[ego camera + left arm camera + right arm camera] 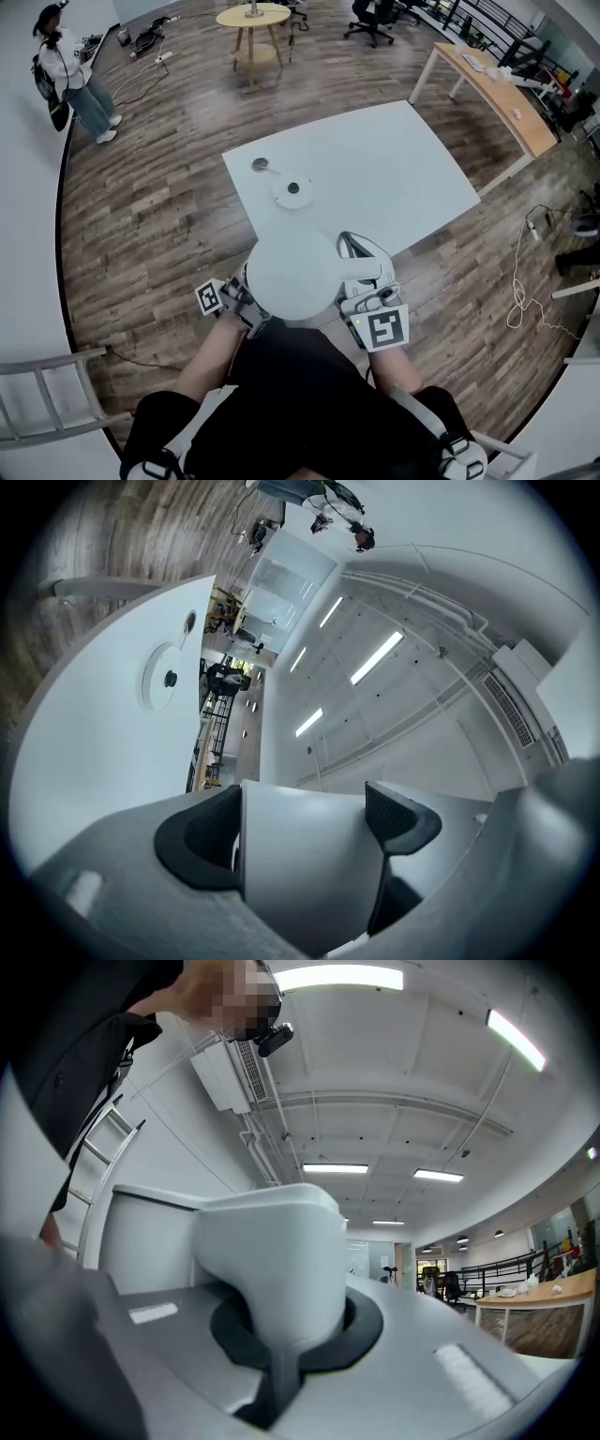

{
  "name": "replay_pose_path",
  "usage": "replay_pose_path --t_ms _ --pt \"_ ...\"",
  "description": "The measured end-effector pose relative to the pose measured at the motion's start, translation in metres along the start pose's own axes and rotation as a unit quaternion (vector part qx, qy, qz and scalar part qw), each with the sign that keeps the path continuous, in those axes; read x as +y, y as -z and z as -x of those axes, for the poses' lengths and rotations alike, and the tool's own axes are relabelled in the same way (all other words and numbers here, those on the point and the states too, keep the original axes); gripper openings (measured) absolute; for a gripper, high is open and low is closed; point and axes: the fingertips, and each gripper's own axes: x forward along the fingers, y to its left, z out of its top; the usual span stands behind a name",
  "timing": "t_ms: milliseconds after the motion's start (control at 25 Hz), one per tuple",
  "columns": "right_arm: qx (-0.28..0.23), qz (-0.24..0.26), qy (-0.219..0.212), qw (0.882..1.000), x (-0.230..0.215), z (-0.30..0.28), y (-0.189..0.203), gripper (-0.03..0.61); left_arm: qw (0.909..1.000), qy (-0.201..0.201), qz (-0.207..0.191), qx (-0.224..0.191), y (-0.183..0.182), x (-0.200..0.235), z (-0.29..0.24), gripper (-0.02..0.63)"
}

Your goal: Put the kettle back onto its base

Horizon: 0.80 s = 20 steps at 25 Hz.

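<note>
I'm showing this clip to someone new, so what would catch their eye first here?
The big white kettle stands out, held close to the person's body, just short of the table's near corner. The left gripper is clamped on its side and the right gripper is shut on its handle. Next comes its round base, waiting bare near that corner of the white table.

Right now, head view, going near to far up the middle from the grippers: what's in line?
kettle → kettle base → small round grommet in the tabletop → round wooden table
</note>
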Motion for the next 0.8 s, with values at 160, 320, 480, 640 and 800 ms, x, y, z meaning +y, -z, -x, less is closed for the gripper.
replay_pose_path --t_ms 160,320,480,640,800 --pt "0.003 0.003 0.015 1.0 -0.012 -0.021 0.007 0.005 0.9999 -0.007 -0.001 0.011 -0.022 0.008 -0.018 0.42" --pt "0.001 0.007 0.031 0.999 -0.03 -0.043 0.013 0.005 0.9996 -0.01 0.005 0.026 -0.043 0.018 -0.043 0.42" --pt "0.001 0.008 0.04 0.999 -0.04 -0.066 0.02 0.005 0.9994 -0.01 0.009 0.033 -0.066 0.027 -0.059 0.42" --pt "-0.001 0.012 0.05 0.999 -0.051 -0.088 0.034 0.005 0.9989 -0.019 0.014 0.042 -0.09 0.036 -0.071 0.42" --pt "0.013 0.011 0.07 0.997 -0.058 -0.111 0.048 0.005 0.9981 -0.029 0.023 0.049 -0.115 0.048 -0.078 0.419"
